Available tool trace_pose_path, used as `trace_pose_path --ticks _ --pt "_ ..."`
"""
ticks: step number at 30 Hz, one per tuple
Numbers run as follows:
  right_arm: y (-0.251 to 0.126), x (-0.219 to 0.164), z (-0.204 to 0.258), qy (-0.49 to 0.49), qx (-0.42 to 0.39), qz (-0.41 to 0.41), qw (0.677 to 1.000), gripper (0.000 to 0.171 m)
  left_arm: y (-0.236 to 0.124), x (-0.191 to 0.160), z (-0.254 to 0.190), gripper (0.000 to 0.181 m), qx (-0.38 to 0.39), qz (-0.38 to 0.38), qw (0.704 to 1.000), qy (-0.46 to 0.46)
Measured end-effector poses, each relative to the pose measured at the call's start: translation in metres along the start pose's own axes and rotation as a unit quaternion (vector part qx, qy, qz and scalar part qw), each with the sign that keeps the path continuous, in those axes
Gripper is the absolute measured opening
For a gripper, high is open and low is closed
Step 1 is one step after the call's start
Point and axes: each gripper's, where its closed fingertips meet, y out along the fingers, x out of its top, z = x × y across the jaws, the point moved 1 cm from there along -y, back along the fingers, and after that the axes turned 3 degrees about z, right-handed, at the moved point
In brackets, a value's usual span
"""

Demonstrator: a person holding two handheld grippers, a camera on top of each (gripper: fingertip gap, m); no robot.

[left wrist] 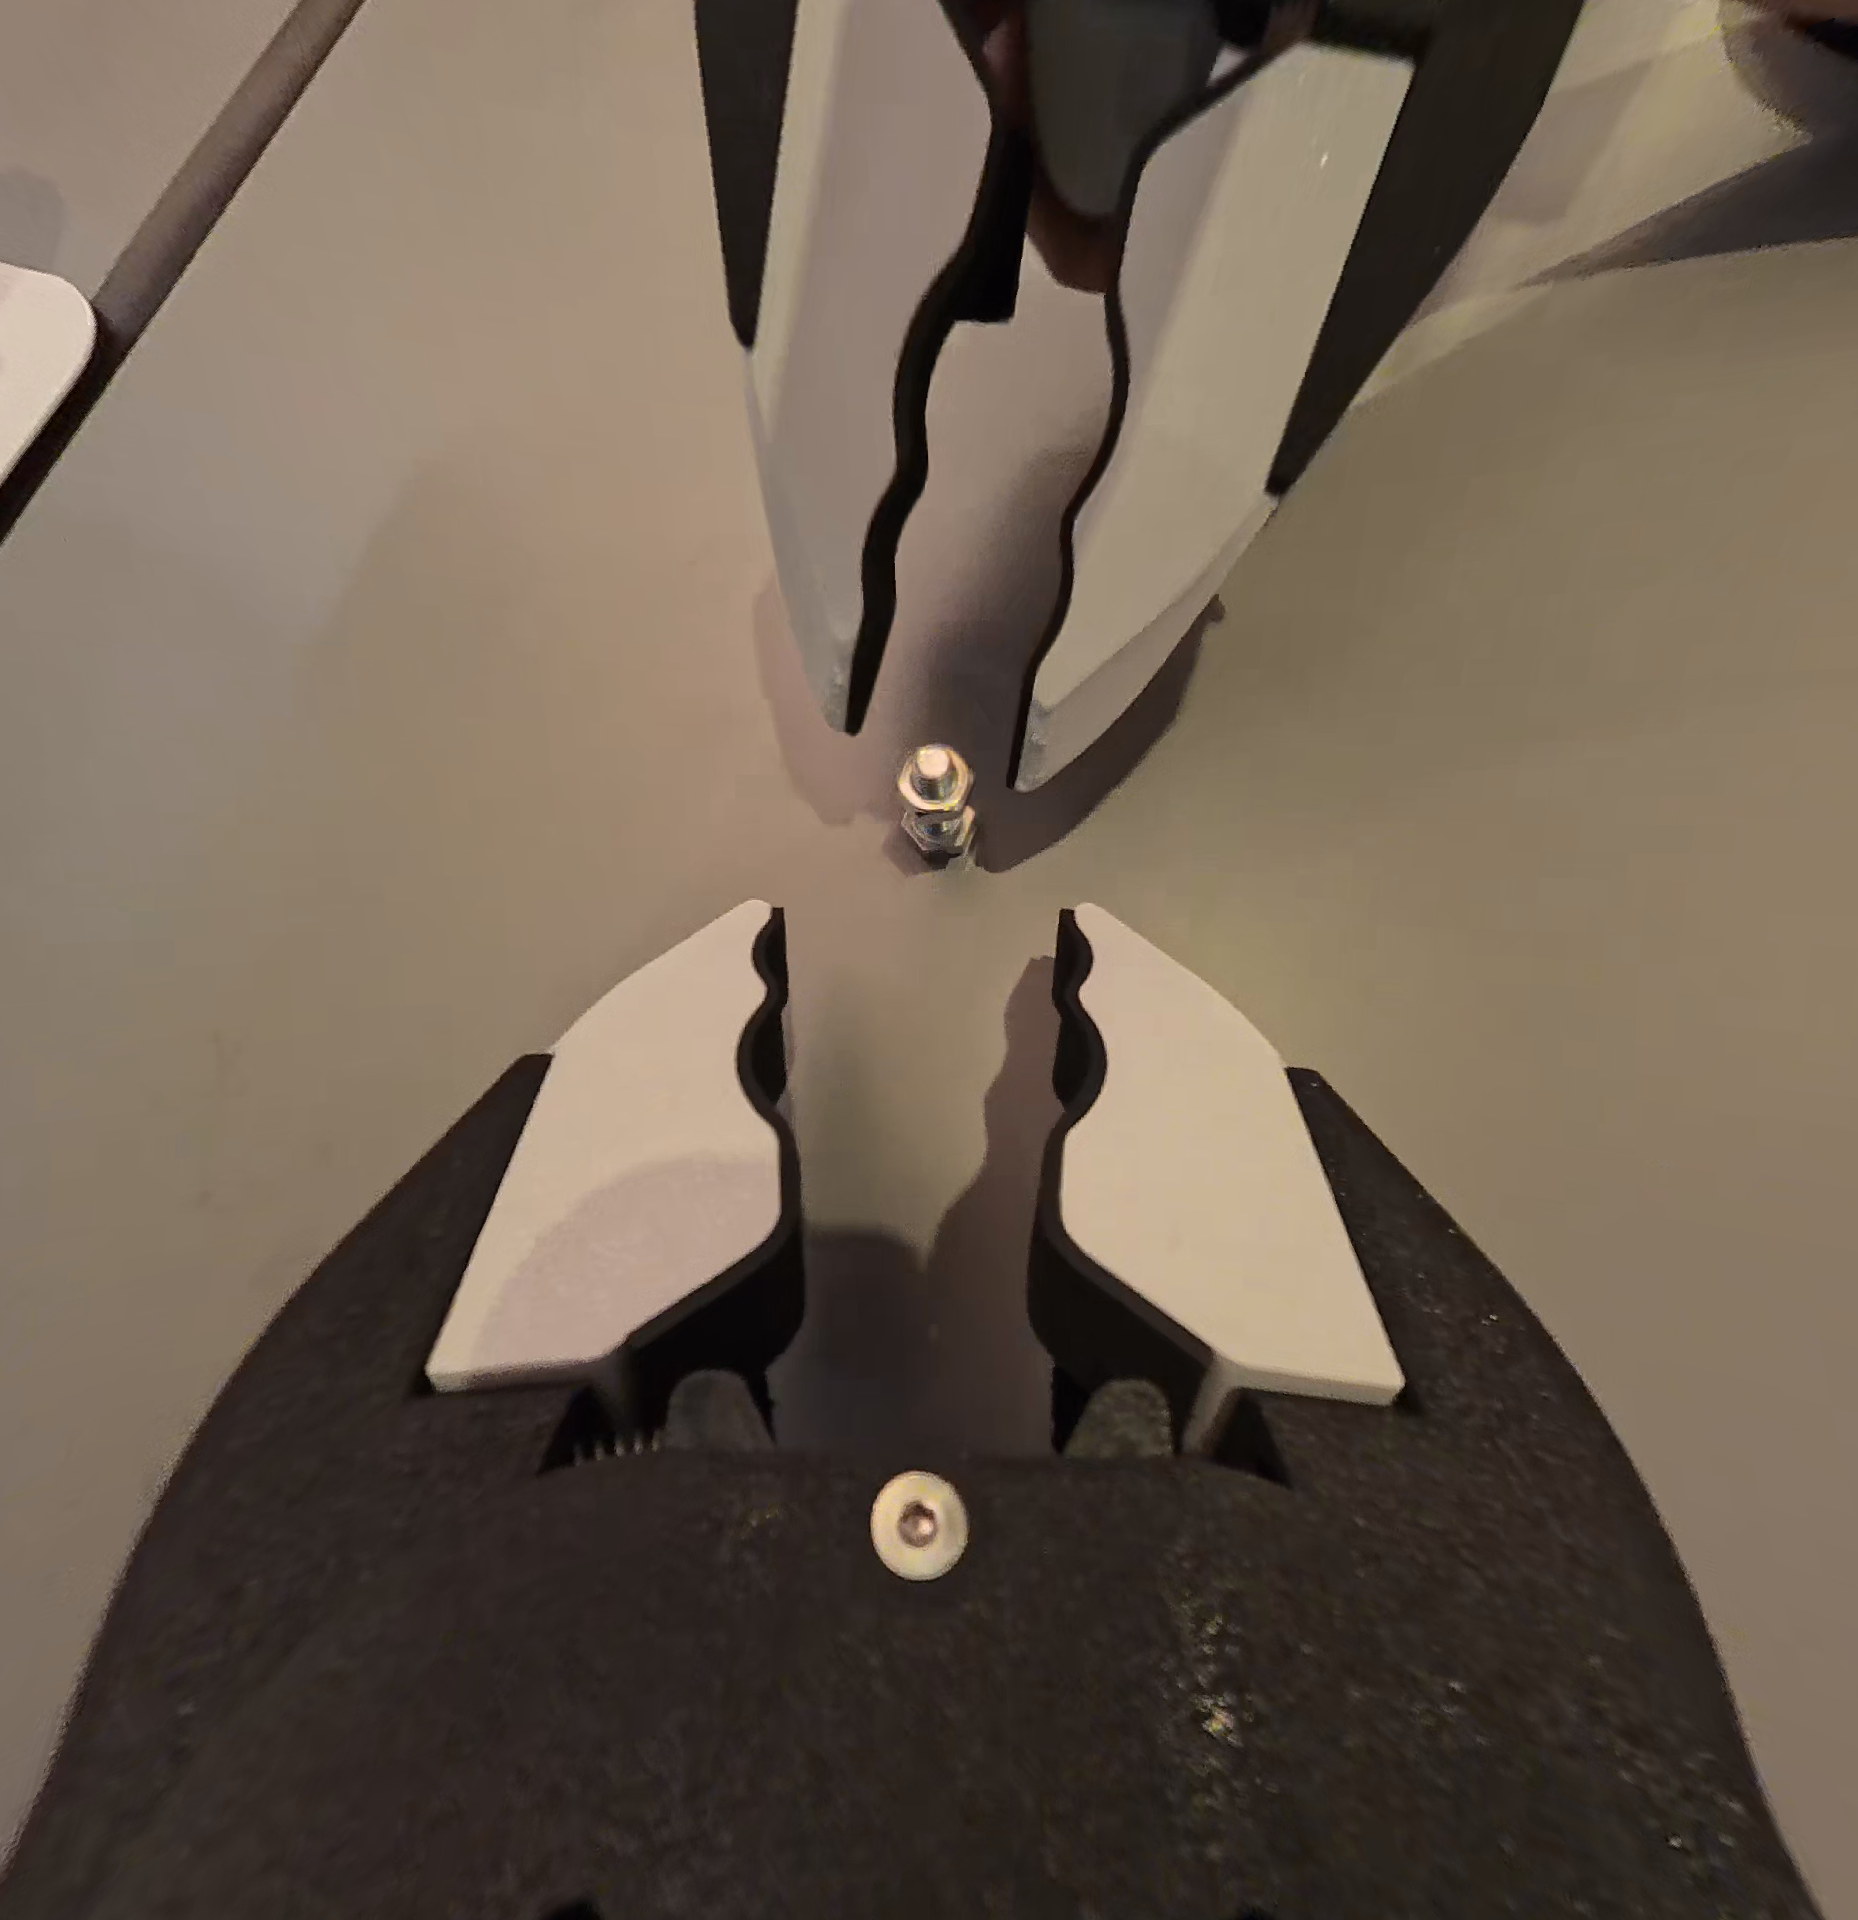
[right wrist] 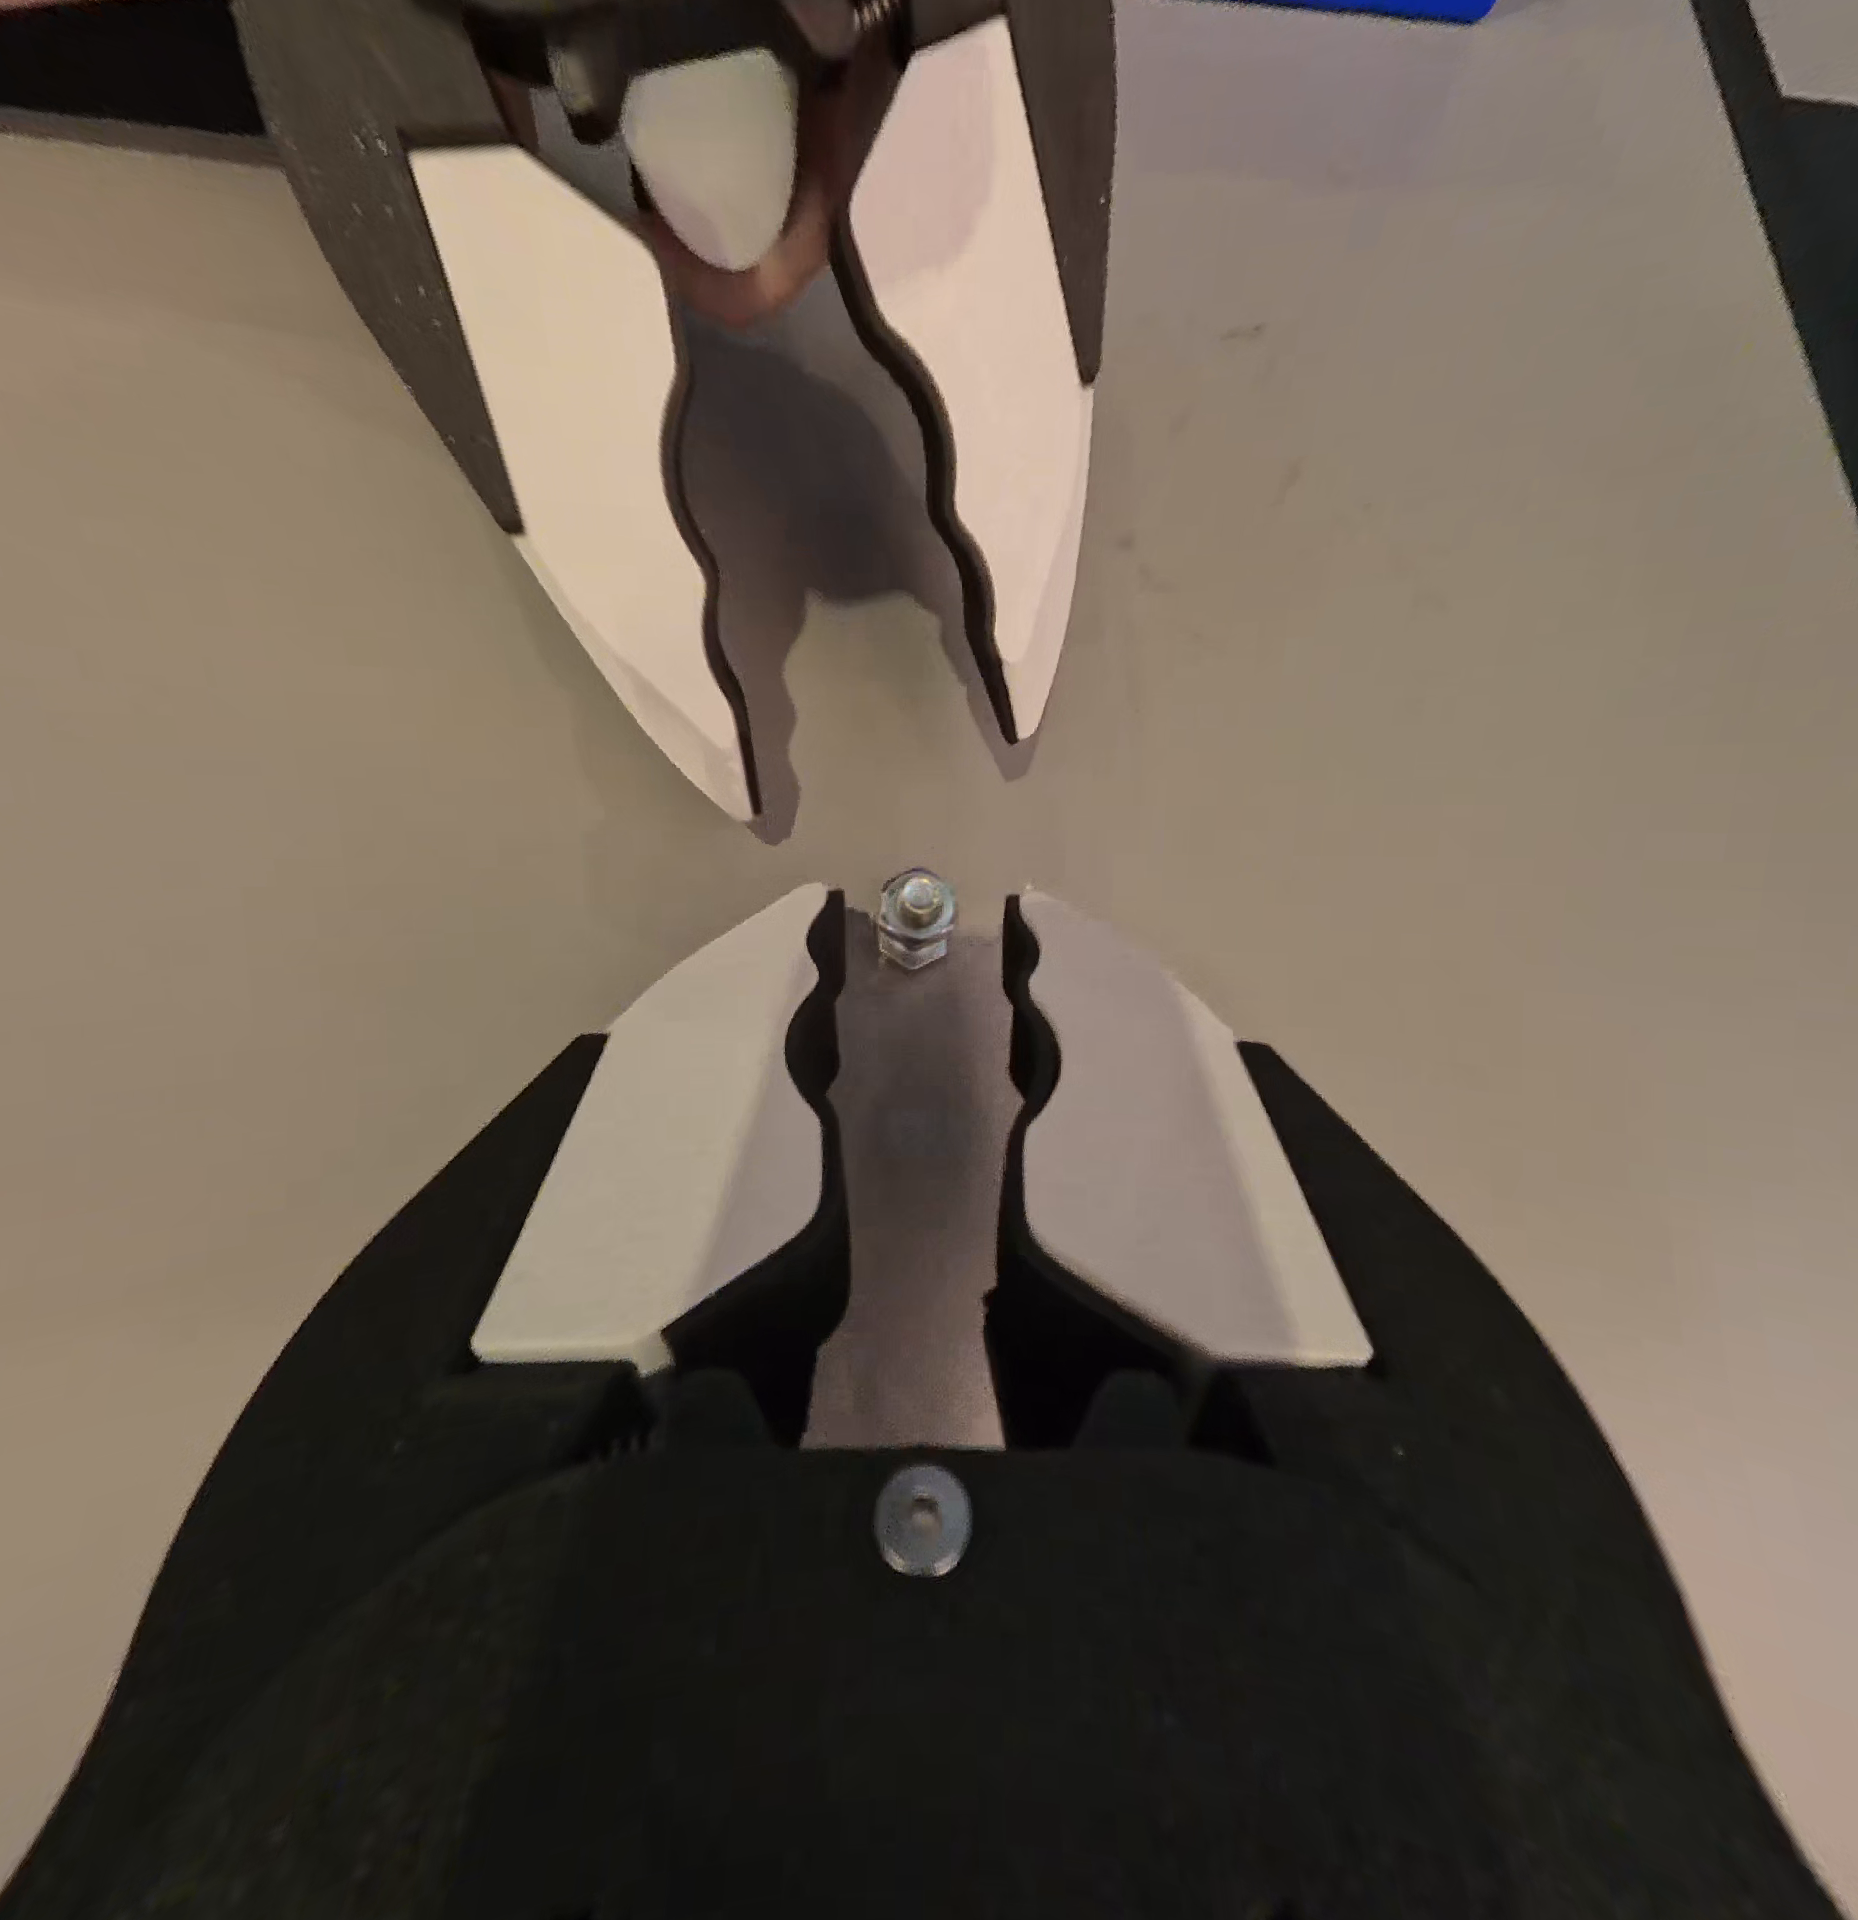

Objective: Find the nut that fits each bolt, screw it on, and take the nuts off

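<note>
A small silver bolt (left wrist: 936,805) stands upright on its head on the beige table, with a silver nut (left wrist: 935,774) threaded near its top. In the left wrist view my left gripper (left wrist: 920,914) is open and empty, its tips just short of the bolt. The right gripper (left wrist: 935,753) faces it from the far side, open, tips beside the nut. In the right wrist view the bolt (right wrist: 912,951) and the nut (right wrist: 912,914) stand between my right gripper's (right wrist: 917,902) open tips, untouched. The left gripper (right wrist: 883,774) is opposite, open.
A dark gap or table edge (left wrist: 208,197) runs at the upper left, with a pale rounded-corner object (left wrist: 16,353) beyond it. A blue object (right wrist: 1434,8) and a dark surface (right wrist: 1829,260) sit at the top right. The beige table (right wrist: 1424,623) surrounds the bolt. Only a small space, under 4 cm, lies between the two pairs of fingers.
</note>
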Motion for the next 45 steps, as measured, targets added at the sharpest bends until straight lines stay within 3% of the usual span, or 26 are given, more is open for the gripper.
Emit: trace_pose_path --ticks 8,15,29,45 --pt "0.009 -0.006 0.001 0.017 0.026 0.000 1.000 0.014 0.000 -0.001 0.000 0.049 -0.011 -0.004 1.000 -0.001" --pt "0.004 -0.002 0.000 0.038 0.035 -0.013 0.999 0.014 0.006 0.000 -0.004 0.049 -0.018 -0.009 1.000 -0.009" --pt "-0.059 0.053 0.015 0.043 0.084 -0.158 0.983 0.014 -0.021 0.062 -0.019 0.035 -0.037 -0.195 0.979 -0.042" --pt "-0.061 0.064 0.024 0.021 0.086 -0.171 0.981 0.014 -0.019 0.070 -0.030 0.021 -0.044 -0.213 0.976 -0.031"
